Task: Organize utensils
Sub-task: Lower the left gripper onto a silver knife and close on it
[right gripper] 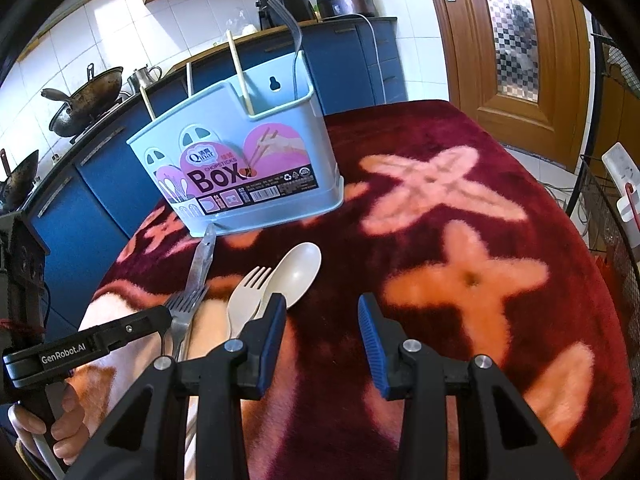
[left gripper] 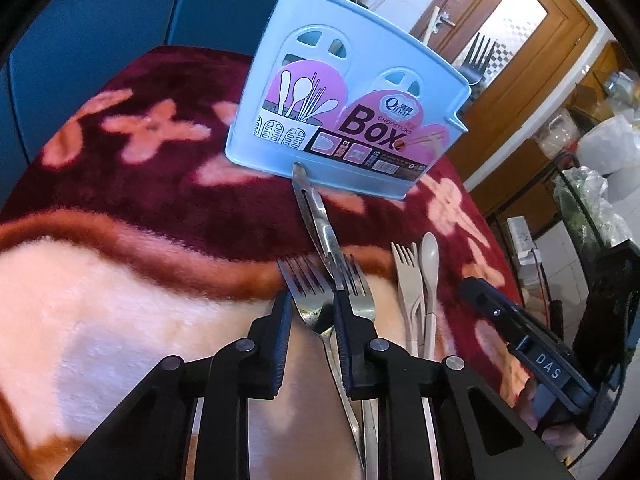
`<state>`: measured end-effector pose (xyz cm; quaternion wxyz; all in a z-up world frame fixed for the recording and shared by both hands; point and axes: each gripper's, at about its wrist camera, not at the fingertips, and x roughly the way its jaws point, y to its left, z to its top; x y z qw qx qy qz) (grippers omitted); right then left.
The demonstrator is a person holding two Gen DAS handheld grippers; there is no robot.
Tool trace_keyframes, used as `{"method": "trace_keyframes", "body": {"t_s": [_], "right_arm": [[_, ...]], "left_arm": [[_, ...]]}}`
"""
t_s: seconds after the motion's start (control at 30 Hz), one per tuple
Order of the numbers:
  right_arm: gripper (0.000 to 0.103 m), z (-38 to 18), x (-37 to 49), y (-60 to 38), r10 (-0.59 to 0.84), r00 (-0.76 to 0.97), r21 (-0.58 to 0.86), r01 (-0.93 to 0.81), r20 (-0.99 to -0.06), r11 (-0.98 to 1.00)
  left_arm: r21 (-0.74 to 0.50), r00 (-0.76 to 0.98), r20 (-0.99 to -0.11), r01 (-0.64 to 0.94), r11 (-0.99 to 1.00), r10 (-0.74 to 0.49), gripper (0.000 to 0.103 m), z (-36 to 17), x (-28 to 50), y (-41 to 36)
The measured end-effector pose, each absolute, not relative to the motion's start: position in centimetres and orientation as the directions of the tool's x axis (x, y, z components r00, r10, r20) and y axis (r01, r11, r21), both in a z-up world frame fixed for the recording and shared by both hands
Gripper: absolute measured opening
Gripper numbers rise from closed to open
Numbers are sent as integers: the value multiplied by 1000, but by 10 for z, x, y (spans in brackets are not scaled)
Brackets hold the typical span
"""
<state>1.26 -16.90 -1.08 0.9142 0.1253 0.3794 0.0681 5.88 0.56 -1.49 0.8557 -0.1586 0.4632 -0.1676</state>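
Note:
A light blue utensil box [left gripper: 340,112] stands on the blanket; it also shows in the right wrist view [right gripper: 248,168], holding chopsticks and a dark fork. Two steel forks [left gripper: 316,296] and steel tongs [left gripper: 316,220] lie in front of it. My left gripper [left gripper: 310,320] is open, its fingers either side of one steel fork's neck. A beige plastic fork [right gripper: 244,304] and beige spoon [right gripper: 296,272] lie to the right. My right gripper [right gripper: 322,328] is open and empty, just right of the beige spoon, above the blanket.
The table is covered by a maroon and pink fleece blanket [right gripper: 460,240]. A kitchen counter with woks [right gripper: 84,100] stands behind on the left, a wooden door [right gripper: 512,40] behind on the right, and a wire rack [right gripper: 612,208] at the table's right.

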Motion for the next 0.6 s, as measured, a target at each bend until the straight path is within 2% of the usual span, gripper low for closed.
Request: {"method": "trace_keyframes", "body": {"t_s": [0.2,0.6], "right_arm": [[41,-13,13,-167,221,698,278,-32,-681,960],[41,-13,20,-166,229,692,288,-31,-684,957]], "left_arm": [[-474,510,-717,143,869,-475,10,-15,60,7],[-486,529,-697,148,861,-484,6,-14,60,5]]}}
